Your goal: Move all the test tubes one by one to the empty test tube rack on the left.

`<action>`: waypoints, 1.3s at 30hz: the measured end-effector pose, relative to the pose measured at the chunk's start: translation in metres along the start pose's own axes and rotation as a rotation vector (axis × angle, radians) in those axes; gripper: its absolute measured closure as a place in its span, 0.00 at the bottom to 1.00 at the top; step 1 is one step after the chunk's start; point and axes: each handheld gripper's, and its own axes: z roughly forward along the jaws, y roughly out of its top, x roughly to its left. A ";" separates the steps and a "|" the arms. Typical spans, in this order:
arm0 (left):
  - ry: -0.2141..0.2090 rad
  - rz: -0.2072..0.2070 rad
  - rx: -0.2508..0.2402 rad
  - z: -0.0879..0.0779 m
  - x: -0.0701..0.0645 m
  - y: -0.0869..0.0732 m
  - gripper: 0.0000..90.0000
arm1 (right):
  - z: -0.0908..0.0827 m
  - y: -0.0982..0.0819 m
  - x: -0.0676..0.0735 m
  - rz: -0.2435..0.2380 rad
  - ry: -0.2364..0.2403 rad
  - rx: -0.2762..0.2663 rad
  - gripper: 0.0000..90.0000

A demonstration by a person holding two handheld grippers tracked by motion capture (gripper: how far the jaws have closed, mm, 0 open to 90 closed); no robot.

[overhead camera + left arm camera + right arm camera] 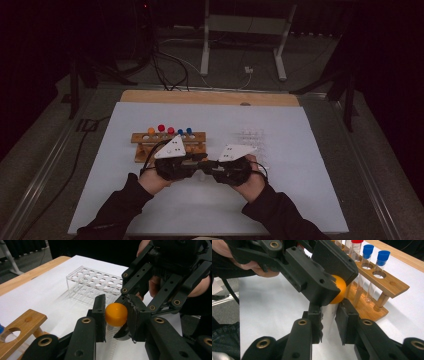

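- Tube (110, 343) held upright between both claws above the counter (210, 205), near the person's edge; long axis vertical.
- Right claw (329, 322) is clamped on the tube body, below the cap.
- Left claw (115, 315) is pinched on the orange cap (116, 314), right on top of the right claw, so twisting the cap off looks like the step.
- Wooden rack (169, 145) just behind the left claw, clear rack (251, 137) behind the right; open counter nearer the person.

My black fingers (100, 315) close on a clear tube with an orange cap (116, 314), beside a brown wooden rack (384, 282) of blue-capped tubes (383, 255) and red-capped tubes (161, 128), a clear rack (92, 282), and a white desk (280, 130).
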 end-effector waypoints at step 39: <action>0.431 -0.035 -0.127 -0.131 0.060 0.017 0.80 | -0.011 -0.004 -0.017 0.071 -0.019 -0.090 0.00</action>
